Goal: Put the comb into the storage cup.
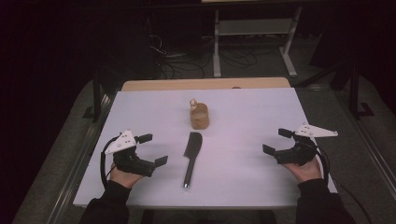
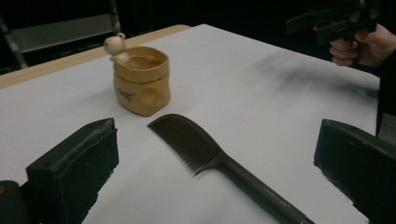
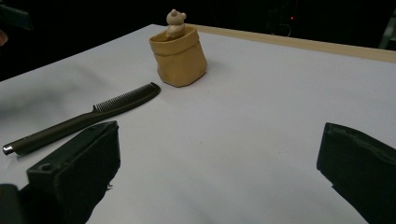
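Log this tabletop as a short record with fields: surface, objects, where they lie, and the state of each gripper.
surface: white table top with a wooden edge at the far side
object 1: dark plastic comb with a long handle, lying flat, teeth end toward the pot
object 2: small tan bag-shaped pot with a pale bear figure at its rim, upright, just beyond the comb; whether they touch is unclear
left gripper: open, holding nothing, left of the comb
right gripper: open, holding nothing, near the table's right edge

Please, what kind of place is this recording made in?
Probably a lab or workshop: a white board laid on a wooden table, tangled black cables on the floor and a grey metal-frame bench behind.
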`<state>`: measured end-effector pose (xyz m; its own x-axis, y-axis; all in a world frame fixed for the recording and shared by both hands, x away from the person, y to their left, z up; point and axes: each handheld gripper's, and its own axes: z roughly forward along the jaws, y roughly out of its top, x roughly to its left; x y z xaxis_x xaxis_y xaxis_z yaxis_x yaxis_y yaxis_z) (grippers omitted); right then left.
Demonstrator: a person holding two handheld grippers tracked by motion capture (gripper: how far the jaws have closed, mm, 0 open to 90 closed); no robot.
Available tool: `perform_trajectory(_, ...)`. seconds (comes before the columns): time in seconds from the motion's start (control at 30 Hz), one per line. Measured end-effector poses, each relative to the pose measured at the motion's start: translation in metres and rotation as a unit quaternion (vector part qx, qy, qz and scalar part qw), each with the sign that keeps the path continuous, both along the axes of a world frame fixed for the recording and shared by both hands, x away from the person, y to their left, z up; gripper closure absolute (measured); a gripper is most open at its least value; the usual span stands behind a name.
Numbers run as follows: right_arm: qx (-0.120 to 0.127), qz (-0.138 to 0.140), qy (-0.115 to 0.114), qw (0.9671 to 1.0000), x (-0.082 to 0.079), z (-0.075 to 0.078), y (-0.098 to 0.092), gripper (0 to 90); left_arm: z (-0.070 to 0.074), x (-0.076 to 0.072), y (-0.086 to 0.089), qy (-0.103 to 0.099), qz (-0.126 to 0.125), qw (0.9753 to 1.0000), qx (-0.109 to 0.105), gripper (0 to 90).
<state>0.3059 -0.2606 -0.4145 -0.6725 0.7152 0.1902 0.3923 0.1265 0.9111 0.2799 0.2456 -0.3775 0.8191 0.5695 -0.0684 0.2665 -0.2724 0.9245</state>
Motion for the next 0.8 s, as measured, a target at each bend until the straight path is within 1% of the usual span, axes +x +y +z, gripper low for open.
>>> perform_trajectory(0.2, -0.002, 0.002, 0.001, 1.0000, 0.000, 0.000, 0.001, 0.0, 0.000, -0.003, -0.013, 0.002, -0.023, 0.9997, 0.009, 0.0)
perform_trajectory(0.4, -0.003, 0.003, 0.002, 1.0000, 0.000, -0.001, 0.001, 0.0, -0.002, -0.005, -0.025, 0.010, -0.039, 0.9990, 0.020, 0.0)
perform_trajectory(0.63, -0.003, 0.002, 0.002, 1.0000, 0.000, 0.000, 0.001, 0.0, -0.004, -0.007, -0.038, 0.018, -0.057, 0.9977, 0.032, 0.0)
perform_trajectory(0.8, -0.004, 0.003, 0.002, 1.0000, 0.000, 0.000, 0.001, 0.0, -0.007, -0.007, -0.047, 0.027, -0.070, 0.9962, 0.043, 0.0)
